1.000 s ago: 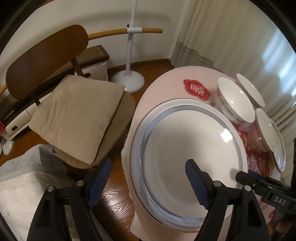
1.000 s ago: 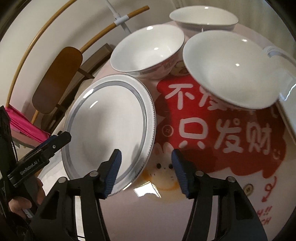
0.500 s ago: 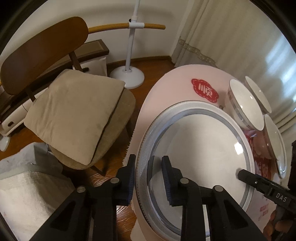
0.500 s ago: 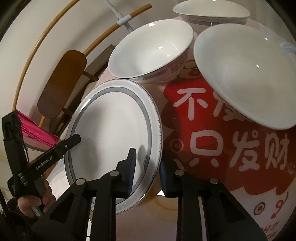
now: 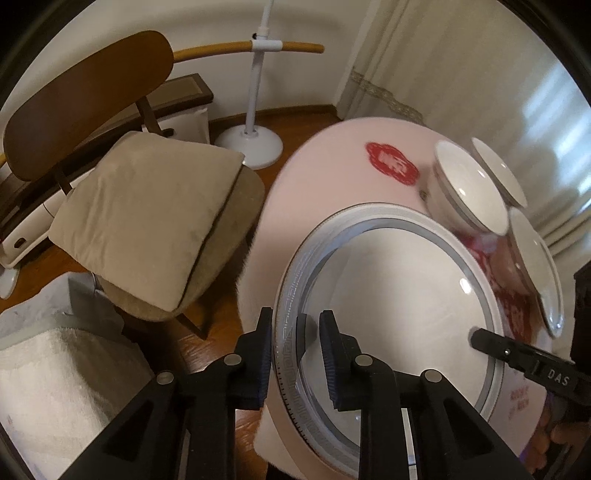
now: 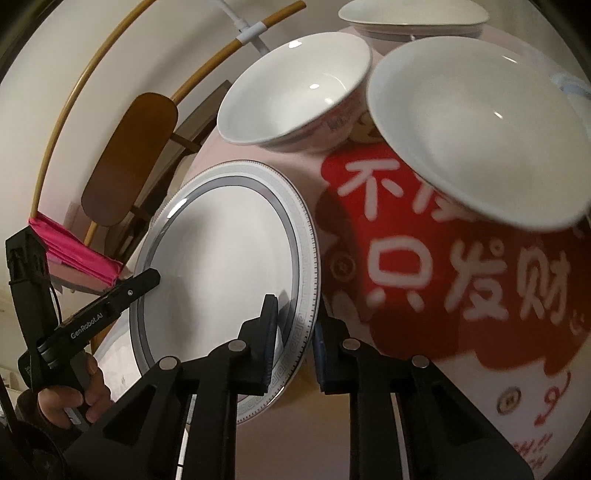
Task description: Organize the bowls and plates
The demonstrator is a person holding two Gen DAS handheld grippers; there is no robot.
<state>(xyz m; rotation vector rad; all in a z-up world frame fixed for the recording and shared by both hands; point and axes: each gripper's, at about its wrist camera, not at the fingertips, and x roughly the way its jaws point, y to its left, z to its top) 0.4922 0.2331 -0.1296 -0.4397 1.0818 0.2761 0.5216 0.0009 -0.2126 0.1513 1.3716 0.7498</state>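
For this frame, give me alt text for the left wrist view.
The left hand-held gripper is clamped on the near rim of a large grey-banded white plate on a pink table. The right hand-held gripper reaches the plate's opposite edge; three white bowls stand beyond.

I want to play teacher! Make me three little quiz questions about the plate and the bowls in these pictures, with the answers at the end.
1. True or false: both grippers pinch the rim of the same plate.
2. How many white bowls stand on the table beyond the plate?
3. Which lies under the bowls: A) a red mat with white characters, B) a green towel, C) a newspaper?

Key:
1. True. The left gripper and the right gripper each close on the patterned rim, on opposite sides.
2. Three: near bowl, middle bowl, far bowl.
3. A.
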